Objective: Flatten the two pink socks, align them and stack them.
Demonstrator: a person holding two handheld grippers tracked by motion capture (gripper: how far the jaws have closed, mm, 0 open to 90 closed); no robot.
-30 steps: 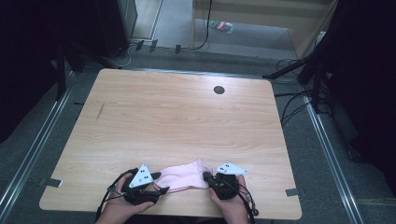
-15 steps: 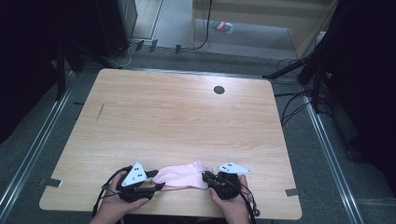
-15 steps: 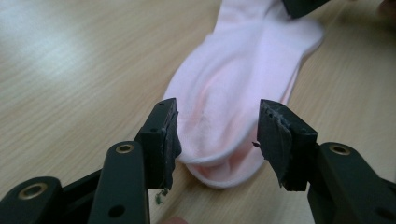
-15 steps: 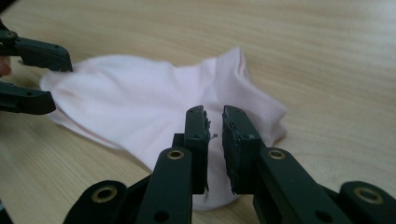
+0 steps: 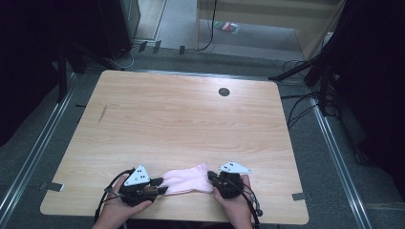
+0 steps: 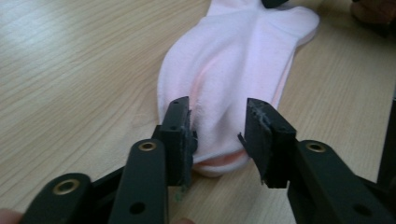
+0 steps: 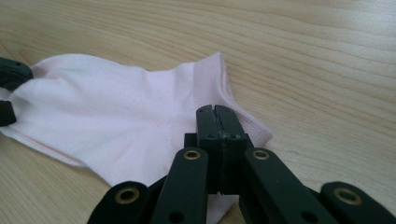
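Lying flat near the front edge of the wooden table (image 5: pixel 191 119), the pink ankle sock (image 5: pixel 188 179) is the landmark here, with a gripper at each end. The right gripper (image 7: pixel 218 121), at the sock's cuff end, has its jaws pressed together; they seem to pinch the fabric by the heel, though how much cloth sits between the pads cannot be told. The left gripper (image 6: pixel 217 135) straddles the sock's toe end with its jaws spread either side of the cloth; they have just been closing, the toe lies between them, and the pads do not yet look to be pressing. The likely trouble is at that toe: the jaws could catch only the top layer or bunch the knit into a ridge, so the sock would slip free or twist when lifted or stretched. A pull from the right before the left has hold would drag the toe out. No container stands near the sock.
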